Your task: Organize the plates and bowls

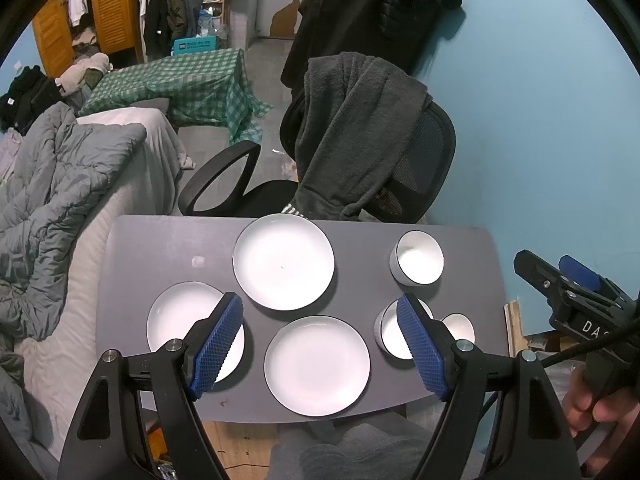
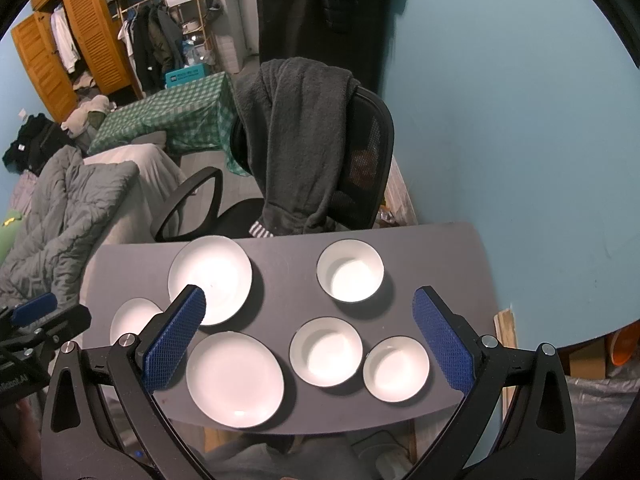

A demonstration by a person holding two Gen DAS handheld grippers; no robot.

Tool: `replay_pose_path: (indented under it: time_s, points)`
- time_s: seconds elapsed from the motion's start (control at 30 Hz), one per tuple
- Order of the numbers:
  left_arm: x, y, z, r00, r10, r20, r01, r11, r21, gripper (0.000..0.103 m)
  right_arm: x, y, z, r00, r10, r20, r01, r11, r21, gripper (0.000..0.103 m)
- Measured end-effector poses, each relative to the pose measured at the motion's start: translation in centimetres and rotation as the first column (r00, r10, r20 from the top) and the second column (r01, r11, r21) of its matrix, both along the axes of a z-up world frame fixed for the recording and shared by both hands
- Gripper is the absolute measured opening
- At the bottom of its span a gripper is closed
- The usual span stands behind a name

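A small gray table (image 2: 440, 248) holds three white plates and three white bowls, all apart from each other. Seen from the right wrist, the far plate (image 2: 210, 278) sits at 10 o'clock on the table top, the near plate (image 2: 235, 380) at 7 o'clock, and the left plate (image 2: 132, 318) at 9 o'clock, partly hidden. The far bowl (image 2: 350, 271) is at 1 o'clock. The middle bowl (image 2: 326, 351) and the small bowl (image 2: 396, 368) sit side by side at 5 o'clock, very close.

The left gripper (image 1: 320, 344) hangs above the table with its blue fingers (image 1: 216, 344) spread wide and nothing between them. The right gripper (image 2: 308, 340) hangs above the bowls, also spread wide and holding nothing.

A black chair (image 2: 360, 168) with a gray robe (image 2: 296, 132) over it stands past the table at 12 o'clock
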State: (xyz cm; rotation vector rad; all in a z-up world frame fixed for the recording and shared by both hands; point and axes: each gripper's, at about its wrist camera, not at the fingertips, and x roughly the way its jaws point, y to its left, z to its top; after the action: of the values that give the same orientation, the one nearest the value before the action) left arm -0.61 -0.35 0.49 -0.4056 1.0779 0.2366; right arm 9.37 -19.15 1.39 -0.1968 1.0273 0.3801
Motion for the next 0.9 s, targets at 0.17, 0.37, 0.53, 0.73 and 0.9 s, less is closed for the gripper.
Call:
replay_pose_path:
  time_s: [0.17,0.37,0.53,0.73,0.9]
  points:
    - [-0.07,-0.03,0.04,1.0,-0.003,-0.002,0.003,1.0,-0.001,0.081,-0.07,-0.04,-0.02,1.0,-0.002,-0.008,0.002,1.0,0.003,0.101]
    - [-0.27,-0.11,0.05,1.0,0.002,-0.004,-0.002,1.0,-0.001,0.081,-0.22,-0.24,-0.2,1.0,0.003,-0.011,-0.003,1.0,0.002,0.101]
    - [-0.22,-0.01,-0.13,1.0,0.006,-0.009,-0.006,1.0,-0.013,0.081,-0.21,-0.21,-0.22,1.0,0.001,-0.012,-0.001,1.0,0.0,0.101]
    - [-0.16,0.14,-0.23,1.0,0.006,-0.01,-0.006,1.0,-0.015,0.081,-0.2,-0.18,-0.33,1.0,0.0,-0.015,0.0,1.0,-0.006,0.101]
    - [-0.1,0.24,-0.23,1.0,0.008,-0.01,-0.008,1.0,-0.018,0.081,-0.16,-0.19,-0.41,1.0,0.0,-0.016,0.0,1.0,-0.008,0.101]
